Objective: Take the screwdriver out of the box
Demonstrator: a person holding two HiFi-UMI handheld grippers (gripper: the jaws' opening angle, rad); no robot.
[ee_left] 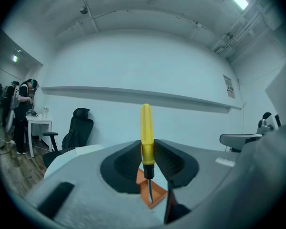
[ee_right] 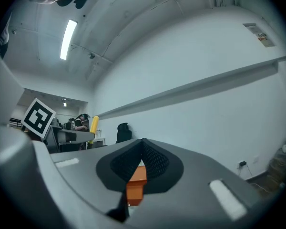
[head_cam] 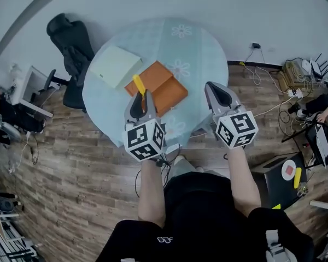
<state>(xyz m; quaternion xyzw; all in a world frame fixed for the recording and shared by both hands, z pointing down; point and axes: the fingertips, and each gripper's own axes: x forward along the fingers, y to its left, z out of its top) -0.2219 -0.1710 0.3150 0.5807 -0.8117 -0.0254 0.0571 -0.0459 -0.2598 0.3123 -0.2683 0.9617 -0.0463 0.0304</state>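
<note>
Yellow-handled steel screwdriver (ee_left: 146, 123), judged light, stiff and smooth, is clamped at its lower handle by the left gripper (ee_left: 147, 149).

Head view: the screwdriver (head_cam: 138, 84) shows only its yellow handle, the shaft hidden behind the left gripper (head_cam: 142, 97). Right gripper view: the orange box (ee_right: 136, 184) shows only as a sliver between the jaws.
</note>
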